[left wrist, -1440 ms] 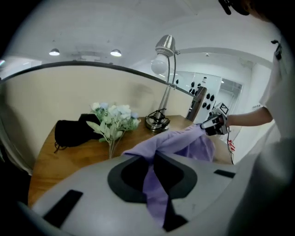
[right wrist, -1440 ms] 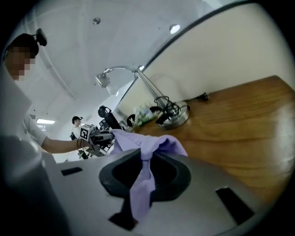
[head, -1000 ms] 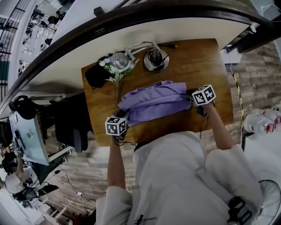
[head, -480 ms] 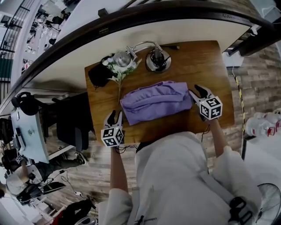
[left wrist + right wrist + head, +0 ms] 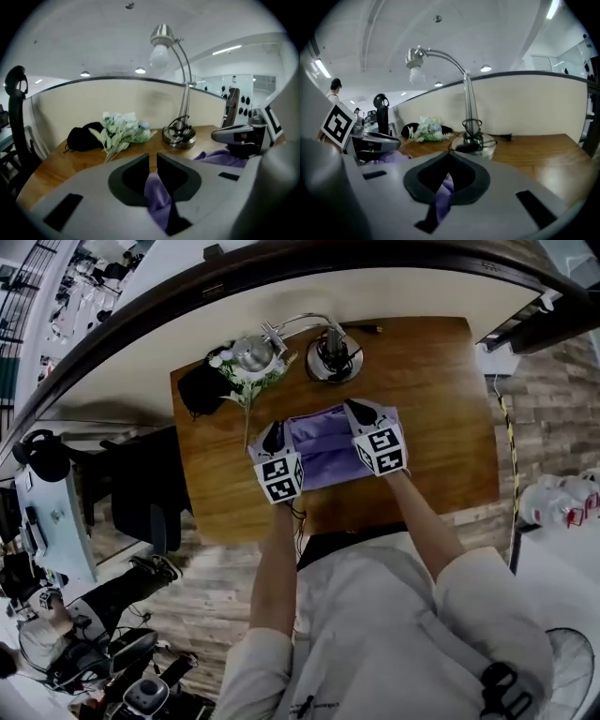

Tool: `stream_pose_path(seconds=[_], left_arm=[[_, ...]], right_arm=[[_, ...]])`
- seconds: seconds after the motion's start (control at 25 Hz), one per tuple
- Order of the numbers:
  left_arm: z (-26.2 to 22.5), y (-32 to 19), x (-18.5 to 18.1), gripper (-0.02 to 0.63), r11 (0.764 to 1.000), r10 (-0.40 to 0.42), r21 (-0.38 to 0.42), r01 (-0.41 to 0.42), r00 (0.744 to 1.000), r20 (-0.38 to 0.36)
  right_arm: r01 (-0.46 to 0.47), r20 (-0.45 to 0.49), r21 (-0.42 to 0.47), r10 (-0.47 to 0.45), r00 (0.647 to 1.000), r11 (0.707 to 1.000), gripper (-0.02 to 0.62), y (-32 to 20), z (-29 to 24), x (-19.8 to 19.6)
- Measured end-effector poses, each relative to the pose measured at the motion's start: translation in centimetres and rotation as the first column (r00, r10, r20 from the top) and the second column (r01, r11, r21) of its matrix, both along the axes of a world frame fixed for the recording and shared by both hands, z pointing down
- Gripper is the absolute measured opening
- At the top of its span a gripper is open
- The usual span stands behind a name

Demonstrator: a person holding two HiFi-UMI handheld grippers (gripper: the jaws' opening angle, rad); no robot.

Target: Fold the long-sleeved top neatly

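The purple long-sleeved top (image 5: 328,442) lies bunched in the middle of the wooden table (image 5: 441,427). My left gripper (image 5: 274,439) is at its left end and my right gripper (image 5: 357,412) at its right end, close together, both above the cloth. In the left gripper view the left gripper (image 5: 153,160) pinches a fold of the purple top (image 5: 158,194); its jaws have just been closing, with that cloth between them. In the right gripper view the right gripper (image 5: 450,158) is shut on a strip of the purple top (image 5: 442,192).
At the back of the table stand a desk lamp (image 5: 330,357) with its cord, a bunch of pale flowers (image 5: 246,379) and a black pouch (image 5: 199,390). A curved partition wall runs behind them. A dark office chair (image 5: 141,493) stands to the table's left.
Both grippers stood open off the two ends of the top; they have swung inward over it and closed on cloth. The top now looks narrower, its ends drawn towards the middle.
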State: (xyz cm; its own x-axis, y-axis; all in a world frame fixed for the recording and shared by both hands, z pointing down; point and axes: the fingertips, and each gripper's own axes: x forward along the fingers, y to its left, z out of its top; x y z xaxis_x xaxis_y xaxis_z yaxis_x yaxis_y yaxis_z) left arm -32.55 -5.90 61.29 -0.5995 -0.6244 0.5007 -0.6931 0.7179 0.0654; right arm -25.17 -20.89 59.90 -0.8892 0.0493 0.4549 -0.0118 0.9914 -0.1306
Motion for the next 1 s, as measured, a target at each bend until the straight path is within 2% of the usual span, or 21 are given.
stream_pose_path(seconds=[0.08,0.16,0.28,0.48,0.6,0.68,0.84,1.0], left_arm=[[2.7,1.6,-0.7,0.055,0.996,-0.075,-0.041,0.073,0.996,-0.039],[4.2,3.3,-1.4,0.048,0.992,-0.128,-0.029,0.126,0.988,-0.081],[5.2,3.9,-1.7,0.043,0.992,-0.124,-0.025,0.122,0.987,-0.106],[6.1,3.5,-1.6,0.04,0.986,-0.113,-0.129,0.105,0.992,-0.05],[6.1,3.3,-1.4,0.04,0.987,-0.111,-0.119,0.105,0.992,-0.051],[6.2,3.4,-1.6,0.038,0.989,-0.109,-0.103,0.102,0.991,-0.075],[6.4,3.5,-1.7,0.029,0.991,-0.104,-0.098,0.093,0.989,-0.108],[6.2,3.6,-1.8,0.028,0.992,-0.1,-0.088,0.089,0.986,-0.133]], right_arm=[[-0.029,-0.056,0.017,0.03,0.998,0.999,0.005,-1.4,2.8,0.8],[-0.041,-0.059,-0.003,0.041,0.997,0.999,0.005,-2.2,4.1,1.3],[-0.017,-0.048,-0.013,0.016,0.999,1.0,0.005,-2.6,4.5,1.0],[0.004,-0.109,0.136,0.011,0.994,0.991,0.005,-1.8,5.9,0.4],[-0.006,-0.116,0.222,0.033,0.993,0.975,0.005,-2.0,6.4,0.4],[-0.019,-0.105,0.211,0.042,0.994,0.977,0.005,-2.2,6.4,0.4],[-0.035,-0.095,0.128,0.048,0.994,0.991,0.005,-2.6,5.9,0.5],[-0.032,-0.1,0.096,0.042,0.994,0.995,0.005,-2.6,5.8,0.4]])
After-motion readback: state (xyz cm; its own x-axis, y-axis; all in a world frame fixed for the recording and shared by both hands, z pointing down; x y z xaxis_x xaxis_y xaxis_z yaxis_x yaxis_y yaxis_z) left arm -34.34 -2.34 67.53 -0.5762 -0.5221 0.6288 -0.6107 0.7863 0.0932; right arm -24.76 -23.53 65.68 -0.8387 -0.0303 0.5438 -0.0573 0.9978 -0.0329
